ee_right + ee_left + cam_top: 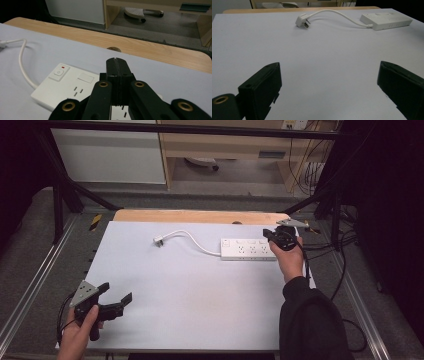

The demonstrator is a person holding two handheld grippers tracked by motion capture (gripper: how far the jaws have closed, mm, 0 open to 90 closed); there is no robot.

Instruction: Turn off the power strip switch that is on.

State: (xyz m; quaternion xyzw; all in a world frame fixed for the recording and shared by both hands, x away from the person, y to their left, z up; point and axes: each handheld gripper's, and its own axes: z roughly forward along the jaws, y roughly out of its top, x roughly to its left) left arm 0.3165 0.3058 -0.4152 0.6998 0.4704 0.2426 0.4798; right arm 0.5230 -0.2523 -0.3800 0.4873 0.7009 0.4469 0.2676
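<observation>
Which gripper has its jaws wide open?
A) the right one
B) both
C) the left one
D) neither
C: the left gripper has its two black jaws far apart over the table, while the right gripper, above the power strip, has its jaws pressed together.

Your high view looked forward and down from above your side, taking in the whole white surface [190, 285]. Your left gripper view sat low near the front left corner and faced across toward the power strip [387, 20] and plug [302, 21]. Your right gripper view hung close over that same power strip [70, 87], facing the far wooden edge [150, 48].
</observation>
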